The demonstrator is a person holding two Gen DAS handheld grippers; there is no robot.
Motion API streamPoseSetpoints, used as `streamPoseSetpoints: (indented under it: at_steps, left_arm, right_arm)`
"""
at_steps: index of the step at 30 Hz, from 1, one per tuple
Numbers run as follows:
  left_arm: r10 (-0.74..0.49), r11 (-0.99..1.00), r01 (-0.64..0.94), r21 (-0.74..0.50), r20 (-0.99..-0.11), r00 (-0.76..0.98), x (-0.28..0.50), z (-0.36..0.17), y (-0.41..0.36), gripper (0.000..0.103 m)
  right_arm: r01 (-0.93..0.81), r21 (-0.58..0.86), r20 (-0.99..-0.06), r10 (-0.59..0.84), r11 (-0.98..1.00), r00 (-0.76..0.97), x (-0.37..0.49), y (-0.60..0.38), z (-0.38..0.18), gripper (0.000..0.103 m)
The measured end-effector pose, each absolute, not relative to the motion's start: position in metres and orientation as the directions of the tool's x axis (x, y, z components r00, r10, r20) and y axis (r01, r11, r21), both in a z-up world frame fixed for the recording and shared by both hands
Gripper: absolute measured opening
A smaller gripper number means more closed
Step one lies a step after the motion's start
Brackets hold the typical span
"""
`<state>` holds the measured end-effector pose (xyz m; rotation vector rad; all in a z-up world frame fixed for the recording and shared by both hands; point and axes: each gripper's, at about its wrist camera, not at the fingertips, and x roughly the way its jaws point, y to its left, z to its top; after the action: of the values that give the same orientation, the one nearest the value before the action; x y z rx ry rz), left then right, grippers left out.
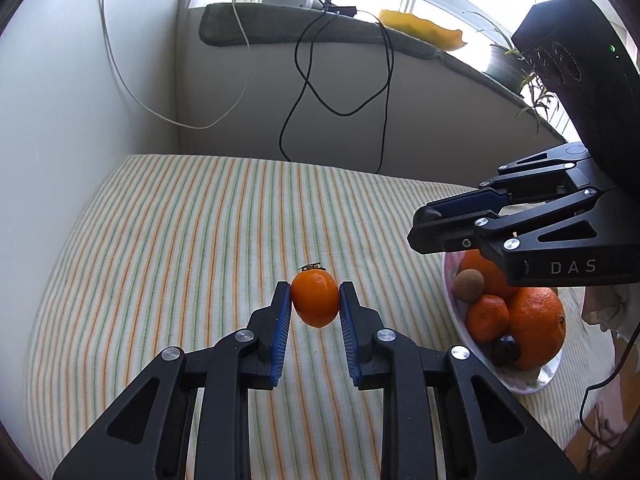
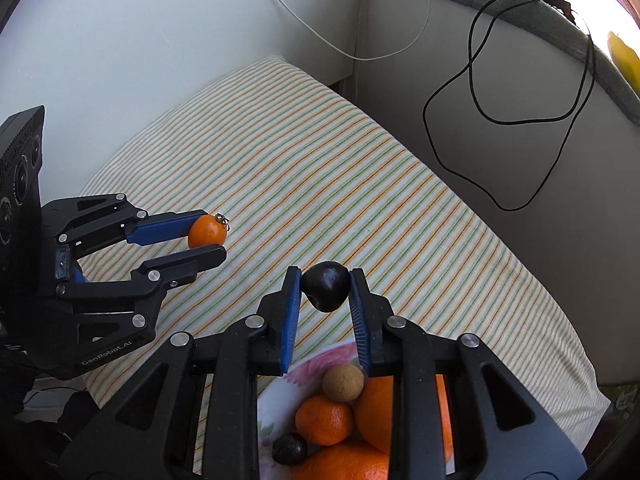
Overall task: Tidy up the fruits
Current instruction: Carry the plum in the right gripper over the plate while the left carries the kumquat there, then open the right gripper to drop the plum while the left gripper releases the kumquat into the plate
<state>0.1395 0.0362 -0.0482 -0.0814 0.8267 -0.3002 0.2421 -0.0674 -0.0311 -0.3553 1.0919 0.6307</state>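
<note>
My left gripper is shut on a small orange tomato-like fruit with a dry stem, held above the striped cloth; the fruit also shows in the right wrist view. My right gripper is shut on a dark brown chestnut-like fruit, held just past the bowl's far rim. The floral bowl holds oranges, a mandarin, a tan round fruit and another dark fruit. In the left wrist view the right gripper hovers over the bowl.
A striped cloth covers the table. White walls stand behind, with a black cable and a white cable hanging down. The sill above carries a yellow object and a potted plant.
</note>
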Motion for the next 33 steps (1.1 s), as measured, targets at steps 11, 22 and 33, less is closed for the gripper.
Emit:
streamPoseSetpoints:
  at_steps: [11, 22, 33]
  left_arm:
    - [-0.351, 0.933, 0.302, -0.197, -0.685, 0.638, 0.12, -0.029, 0.0, 0.023]
    - [-0.402, 0.906, 0.372, -0.2, -0.679, 0.614, 0.11, -0.024, -0.041, 0.023]
    - [-0.426, 0.891, 0.407, -0.204, -0.686, 0.59, 0.107, -0.027, -0.066, 0.023]
  right_arm:
    - [-0.599, 0.046, -0.866, 0.33, 0.8, 0.375, 0.206, -0.119, 0.001, 0.025]
    - [-0.52, 0.073, -0.84, 0.333, 0.851, 0.429, 0.178, -0.189, 0.008, 0.025]
    - [-0.474, 0.118, -0.849, 0.336, 0.873, 0.407, 0.149, -0.227, -0.008, 0.025]
